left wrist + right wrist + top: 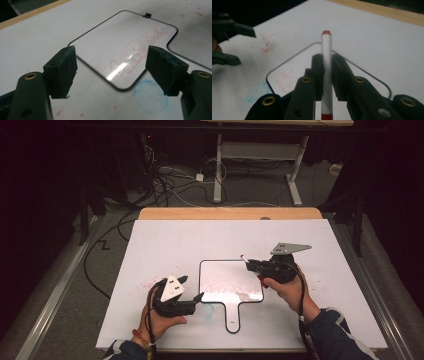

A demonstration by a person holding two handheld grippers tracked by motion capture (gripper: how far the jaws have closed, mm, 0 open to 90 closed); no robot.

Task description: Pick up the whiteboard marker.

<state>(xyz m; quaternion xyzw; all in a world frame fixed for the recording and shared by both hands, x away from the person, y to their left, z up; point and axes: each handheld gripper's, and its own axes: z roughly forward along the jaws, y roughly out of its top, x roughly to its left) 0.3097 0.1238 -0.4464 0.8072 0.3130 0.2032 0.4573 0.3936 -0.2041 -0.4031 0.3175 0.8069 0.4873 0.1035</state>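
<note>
Dark flooring strewn with cables [165, 180] is surrounding the white surface [165, 240], on which a small paddle-shaped whiteboard [220, 275] is lying flat, its handle pointing toward the person. Faint red scribbles [135, 53] are showing on the board, and a pale blue smudge [150, 96] is sitting on the surface just beside its lower corner.

The right tool [248, 263] is clamping a white marker [327, 72] with a red cap end, its jaws pressing tight on the barrel roughly at mid-length; it is hovering over the board's far right corner. The left tool [192, 289] is standing wide with nothing between its jaws, poised near the board's near left edge.

Several things could go wrong, as I judge it. With the grip sitting at the middle of a smooth round barrel, any sideways push against the board is likely to be twisting or sliding the marker in the jaws. Nothing is pinning the board, so pressure from the marker may be skating it across the slick surface. Should the left tool come down to steady it, its jaws may be landing on the drawing and smearing the red lines.
</note>
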